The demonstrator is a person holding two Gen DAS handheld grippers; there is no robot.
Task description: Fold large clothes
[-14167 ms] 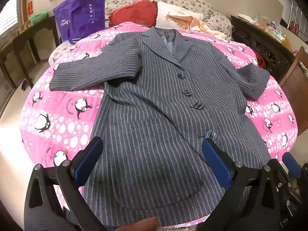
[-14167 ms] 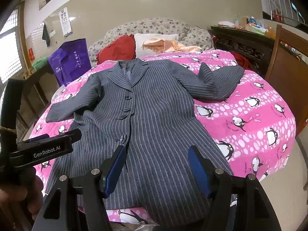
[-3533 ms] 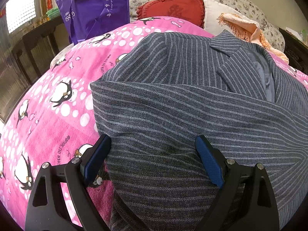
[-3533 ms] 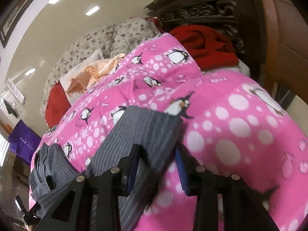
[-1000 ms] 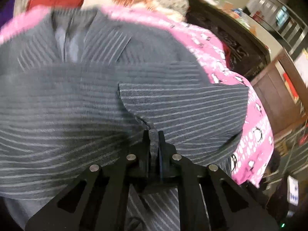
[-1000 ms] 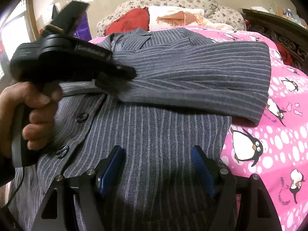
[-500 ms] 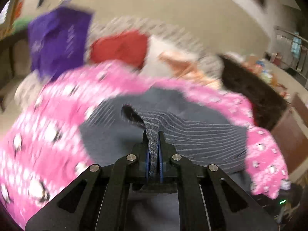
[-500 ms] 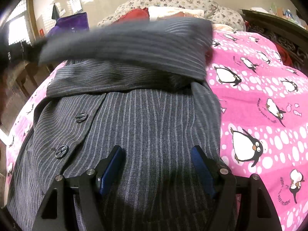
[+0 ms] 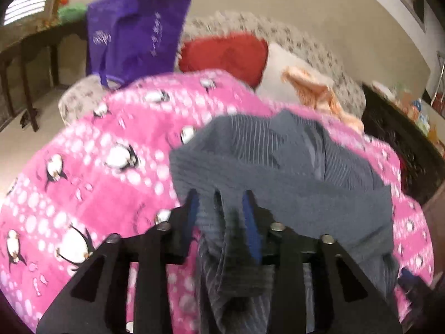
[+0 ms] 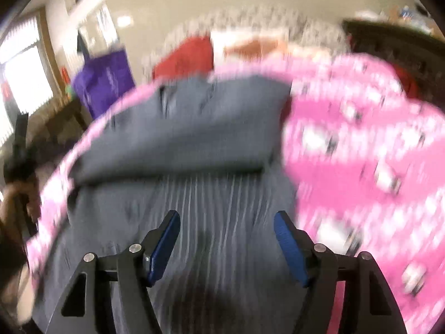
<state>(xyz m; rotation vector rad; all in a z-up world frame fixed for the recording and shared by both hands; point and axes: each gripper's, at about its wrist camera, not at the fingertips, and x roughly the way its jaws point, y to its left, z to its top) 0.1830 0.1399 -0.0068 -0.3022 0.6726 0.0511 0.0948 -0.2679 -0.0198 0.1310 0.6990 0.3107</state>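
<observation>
jacket (image 9: 292, 183) bunched between left gripper (image 9: 221, 208)

Matt woven pinstripe coat (image 9: 292, 172) — soft printed cotton bedspread (image 9: 91, 172).

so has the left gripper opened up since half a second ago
Yes. The left gripper was clamped shut on a fold of the grey striped coat; its fingers now stand apart, with the cloth loose between them above the pink penguin bedspread.

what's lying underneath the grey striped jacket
The grey striped jacket lies on a pink penguin-print blanket, which shows around it. What the blanket covers beneath the jacket cannot be seen.
</observation>
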